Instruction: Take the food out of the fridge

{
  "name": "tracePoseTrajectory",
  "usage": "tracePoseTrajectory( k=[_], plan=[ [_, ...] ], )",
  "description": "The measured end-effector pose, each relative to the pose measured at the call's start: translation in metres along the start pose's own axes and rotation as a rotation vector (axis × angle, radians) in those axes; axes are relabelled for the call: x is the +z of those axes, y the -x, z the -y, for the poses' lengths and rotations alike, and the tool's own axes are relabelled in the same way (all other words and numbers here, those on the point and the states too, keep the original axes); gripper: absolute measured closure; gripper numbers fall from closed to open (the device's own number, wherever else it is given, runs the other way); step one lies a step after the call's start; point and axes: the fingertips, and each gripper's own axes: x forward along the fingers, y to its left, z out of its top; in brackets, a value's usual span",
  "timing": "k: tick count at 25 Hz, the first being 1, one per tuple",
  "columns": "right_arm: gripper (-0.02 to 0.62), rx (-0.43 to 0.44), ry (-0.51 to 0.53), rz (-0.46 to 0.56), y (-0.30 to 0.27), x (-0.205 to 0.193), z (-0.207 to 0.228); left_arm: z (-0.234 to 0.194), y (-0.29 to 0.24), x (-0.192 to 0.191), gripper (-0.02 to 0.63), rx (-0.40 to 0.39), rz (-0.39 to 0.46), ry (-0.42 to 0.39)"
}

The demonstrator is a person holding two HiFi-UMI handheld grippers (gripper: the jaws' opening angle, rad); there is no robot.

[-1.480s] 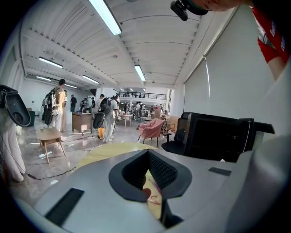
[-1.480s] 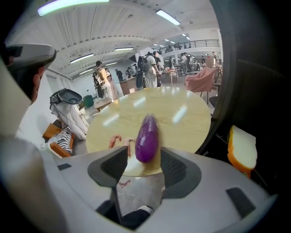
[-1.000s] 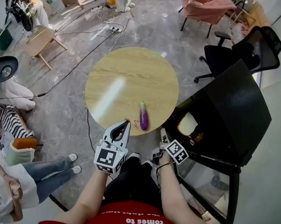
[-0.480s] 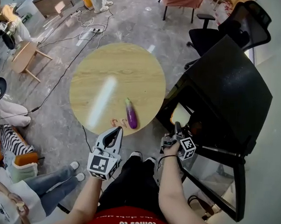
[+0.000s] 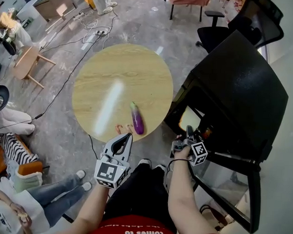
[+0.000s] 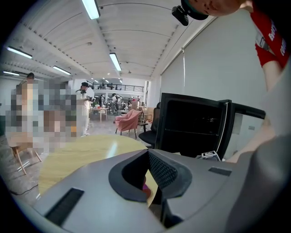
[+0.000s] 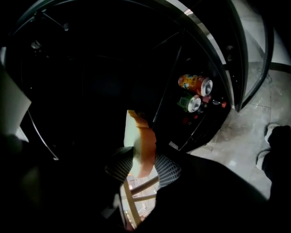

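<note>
Right tongs [image 7: 143, 167], now reaching into the fridge [image 5: 240, 89], have just been closing and grip the bread [image 7: 142, 136], ready to withdraw; left tongs [image 6: 148, 177] hang clenched, empty.

My right gripper [image 5: 188, 134] swings over from beside the table [image 5: 114, 74] to the fridge [image 5: 237, 89], jaws just closing on the bread slice [image 7: 140, 136].

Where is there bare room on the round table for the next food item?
Most of the round table is bare: the whole far half and the left side. Only the near edge holds things: the eggplant, with small pinkish bits beside it.
</note>
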Motion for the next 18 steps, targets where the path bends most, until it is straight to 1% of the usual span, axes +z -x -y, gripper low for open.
tracePoseTrajectory(
  k=[1, 2, 4, 9, 15, 18],
  plan=[
    [0.448, 0.013, -0.006, -0.001, 0.0, 0.001, -0.002, 0.002, -0.001, 0.001, 0.603, -0.003, 0.0, -0.002],
    [0.457, 0.02, -0.017, -0.004, 0.0, 0.001, -0.004, 0.003, -0.001, 0.001, 0.603, -0.005, 0.0, -0.004],
    [0.468, 0.025, -0.03, -0.013, 0.001, 0.001, -0.006, 0.005, -0.001, 0.004, 0.603, -0.009, 0.002, -0.008],
    [0.482, 0.035, -0.006, -0.033, 0.009, 0.002, -0.015, 0.009, -0.002, 0.011, 0.603, -0.018, 0.009, -0.014],
    [0.494, 0.023, 0.09, -0.082, 0.025, -0.002, -0.031, 0.017, -0.005, 0.027, 0.603, -0.04, 0.02, -0.024],
    [0.495, 0.009, 0.109, -0.1, 0.035, -0.005, -0.035, 0.022, -0.006, 0.036, 0.603, -0.052, 0.026, -0.036]
  ],
)
